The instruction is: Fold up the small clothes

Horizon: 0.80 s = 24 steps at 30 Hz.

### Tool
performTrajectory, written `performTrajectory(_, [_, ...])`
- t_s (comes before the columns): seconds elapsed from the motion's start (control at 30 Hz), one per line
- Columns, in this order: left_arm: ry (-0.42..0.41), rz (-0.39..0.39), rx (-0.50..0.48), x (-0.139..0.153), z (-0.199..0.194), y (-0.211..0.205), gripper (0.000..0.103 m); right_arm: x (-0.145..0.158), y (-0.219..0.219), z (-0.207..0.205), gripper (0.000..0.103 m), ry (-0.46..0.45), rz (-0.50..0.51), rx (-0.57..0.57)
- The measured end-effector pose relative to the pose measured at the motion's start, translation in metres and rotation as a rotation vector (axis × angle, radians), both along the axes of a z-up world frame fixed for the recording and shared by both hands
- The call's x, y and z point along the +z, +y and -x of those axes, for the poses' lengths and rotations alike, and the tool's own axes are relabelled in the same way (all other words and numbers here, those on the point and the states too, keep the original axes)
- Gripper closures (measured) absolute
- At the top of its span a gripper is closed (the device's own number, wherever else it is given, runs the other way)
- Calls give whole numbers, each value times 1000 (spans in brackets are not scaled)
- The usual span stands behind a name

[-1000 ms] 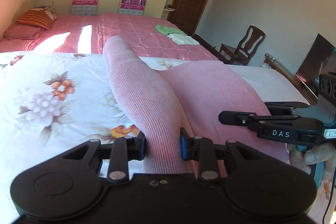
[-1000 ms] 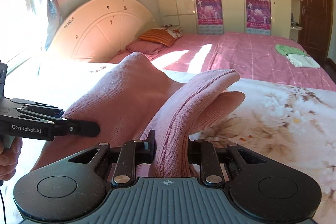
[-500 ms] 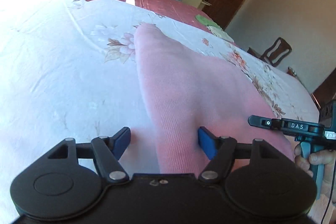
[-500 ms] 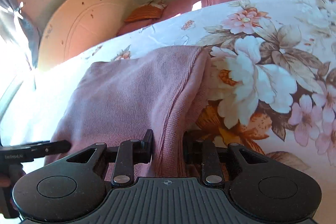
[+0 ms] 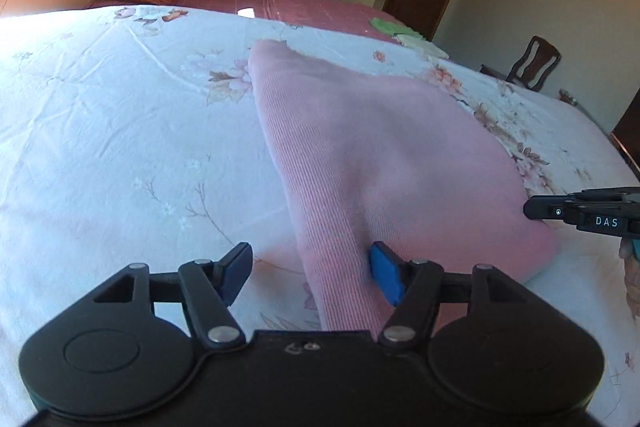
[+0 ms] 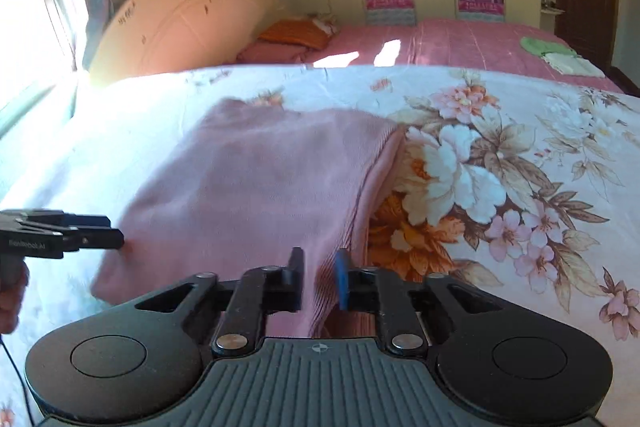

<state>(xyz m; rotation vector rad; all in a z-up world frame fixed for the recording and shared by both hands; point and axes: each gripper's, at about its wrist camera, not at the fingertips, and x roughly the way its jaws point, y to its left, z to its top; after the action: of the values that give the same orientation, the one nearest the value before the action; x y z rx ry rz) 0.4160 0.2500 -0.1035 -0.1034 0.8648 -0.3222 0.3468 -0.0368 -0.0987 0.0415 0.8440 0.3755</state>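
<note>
A pink ribbed garment lies folded on the white floral bed sheet. Its near left edge runs between the jaws of my left gripper, which are wide apart and closing; the left pad stands clear of the cloth. In the right wrist view the garment spreads over the sheet, and my right gripper is closing, its narrow jaws pinching the near right fold. Each gripper shows in the other's view: the right gripper at the garment's right corner, the left gripper at its left.
A second bed with a pink cover stands behind, bearing folded green and white clothes and an orange pillow. A curved headboard leans by the window. A wooden chair stands at the right wall.
Both grippers came down and the raised pink garment now lies flat on the sheet. My left gripper let go and opened wide. The right jaws narrowed on the fold.
</note>
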Motion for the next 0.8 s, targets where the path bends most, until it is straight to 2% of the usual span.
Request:
performTrajectory(0.03, [-24, 17, 5, 4, -1, 1, 43, -5, 1, -4, 95, 6, 30, -19])
performTrajectory(0.13, [-129, 71, 22, 26, -13, 5, 45, 2, -11, -24, 95, -49, -66, -72])
performTrajectory(0.17, [-138, 87, 15, 31, -23, 3, 45, 6, -11, -32, 95, -67, -91, -83])
performTrajectory(0.23, [-116, 120, -30, 33, -49, -11, 45, 14, -6, -60, 95, -75, -140, -101])
performTrajectory(0.3, [-10, 149, -72, 20, -79, -26, 44, 9, 8, -87, 95, -43, -139, -94])
performTrajectory(0.33, [40, 107, -59, 10, -90, -33, 45, 1, 15, -100, 95, -10, -100, -88])
performTrajectory(0.37, [53, 67, -66, 3, -96, -39, 44, -10, 23, -111, 95, 32, -20, -91])
performTrajectory(0.4, [33, 47, -77, 3, -95, -42, 43, -18, 24, -116, 95, 25, 15, -109])
performTrajectory(0.5, [-13, -17, -63, 11, -71, -44, 42, -15, 15, -117, 95, 43, -11, -110])
performTrajectory(0.57, [-55, -89, -20, 19, -48, -43, 33, -5, 5, -102, 94, 14, -29, -112])
performTrajectory(0.6, [-77, -123, 10, 21, -34, -43, 23, 2, 0, -89, 93, 1, -44, -107])
performTrajectory(0.63, [-117, -161, 58, 25, -16, -41, 21, 9, -5, -76, 73, -5, -48, -116])
performTrajectory(0.67, [-148, -188, 106, 29, 2, -39, 19, 15, -12, -60, 20, -30, -48, -140])
performTrajectory(0.7, [-158, -199, 131, 30, 18, -38, 17, 23, -20, -39, 0, -97, -51, -172])
performTrajectory(0.73, [-164, -200, 153, 35, 36, -36, 17, 29, -27, -19, 0, -156, -52, -184])
performTrajectory(0.8, [-196, -186, 185, 40, 73, -32, 17, 40, -38, 16, 0, -182, -59, -174])
